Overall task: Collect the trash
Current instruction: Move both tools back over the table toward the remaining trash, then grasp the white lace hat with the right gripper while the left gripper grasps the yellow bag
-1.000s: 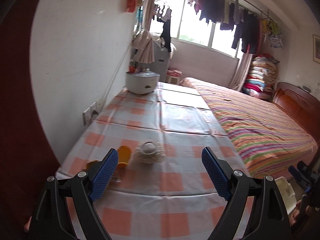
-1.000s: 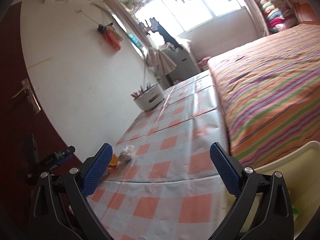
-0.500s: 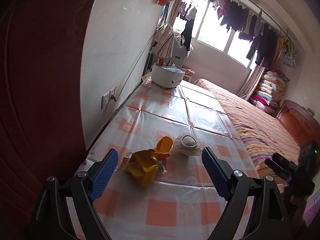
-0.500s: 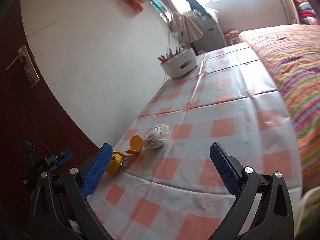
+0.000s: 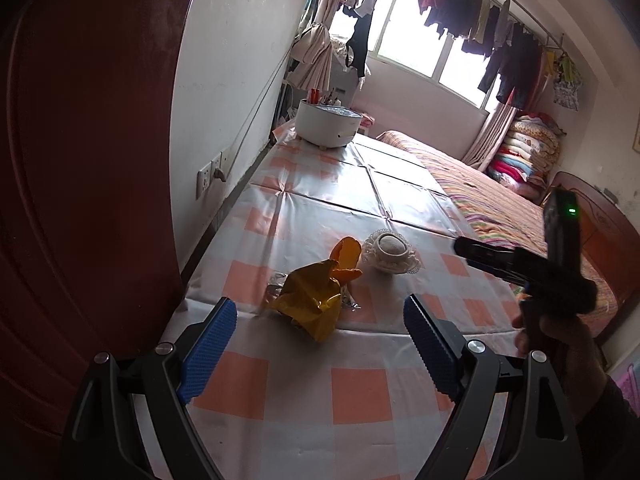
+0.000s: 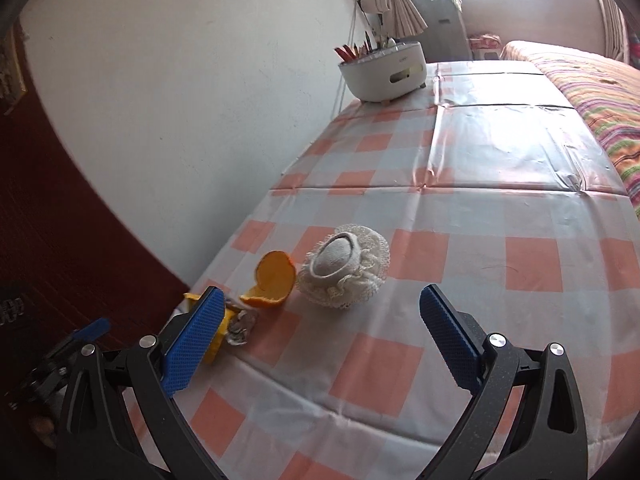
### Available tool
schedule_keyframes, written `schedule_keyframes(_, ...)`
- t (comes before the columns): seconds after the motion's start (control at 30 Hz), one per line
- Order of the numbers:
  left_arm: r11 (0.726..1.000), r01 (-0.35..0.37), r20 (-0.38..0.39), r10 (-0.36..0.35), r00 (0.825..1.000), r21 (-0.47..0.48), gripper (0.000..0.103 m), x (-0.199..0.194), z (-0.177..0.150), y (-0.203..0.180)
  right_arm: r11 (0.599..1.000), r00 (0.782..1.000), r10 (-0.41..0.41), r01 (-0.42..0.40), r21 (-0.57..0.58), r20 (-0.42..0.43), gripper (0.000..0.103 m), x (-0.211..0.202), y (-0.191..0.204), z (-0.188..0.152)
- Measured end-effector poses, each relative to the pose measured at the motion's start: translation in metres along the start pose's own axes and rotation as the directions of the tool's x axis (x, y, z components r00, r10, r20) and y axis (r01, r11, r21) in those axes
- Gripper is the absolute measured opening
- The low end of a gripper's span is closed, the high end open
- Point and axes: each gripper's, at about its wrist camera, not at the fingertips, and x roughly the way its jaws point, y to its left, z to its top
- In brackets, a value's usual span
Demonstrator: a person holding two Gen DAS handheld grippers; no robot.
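Yellow wrapper [image 5: 310, 304] between spread left jaws

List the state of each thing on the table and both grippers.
Left hand-held gripper: open, empty.
Right hand-held gripper: open, empty.
Yellow wrapper: crumpled, lying on the tablecloth.
Orange peel: hollow, split open.
Lace cloth item: bunched, resting beside the peel.
White container: upright, holding pencils.

I see a checked tablecloth [image 5: 360, 392] against a white wall [image 6: 180, 92]; a white caddy [image 6: 386, 74] of pencils at its far end; a striped bed [image 5: 492, 208]; clothes [image 5: 500, 36] hung along the window.
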Motion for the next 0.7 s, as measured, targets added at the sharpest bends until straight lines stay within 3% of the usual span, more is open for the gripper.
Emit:
schedule_keyframes(0.17,1.0,0.022,-0.019,-0.022,1.0,0.02,0.083,0.001,-0.002,-0.001,0.999,0.998,-0.048,0.047,-0.018,-0.041,0.094,0.025,0.002,0.003)
schedule_keyframes(0.37,0.998,0.023,-0.041,-0.02,0.999,0.059,0.083,0.006,-0.005,-0.009,0.997,0.993,-0.069,0.065,-0.042,-0.095,0.078,0.054,0.012,0.009)
schedule_keyframes(0.47,0.998,0.025,-0.046,-0.022,0.999,0.066,0.083,0.007,-0.006,-0.01,0.994,0.988,-0.103,0.097,-0.054,-0.111,0.077,0.062,0.013,0.01)
schedule_keyframes(0.57,0.997,0.028,-0.055,-0.025,0.998,0.065,0.083,0.01,-0.007,-0.01,0.993,0.986,-0.11,0.105,-0.045,-0.129,0.058,0.07,0.006,0.01)
schedule_keyframes(0.7,0.997,0.023,-0.06,-0.019,0.998,0.07,0.083,0.012,-0.008,-0.01,0.996,0.986,-0.086,0.081,-0.04,-0.144,0.047,0.08,0.003,0.008)
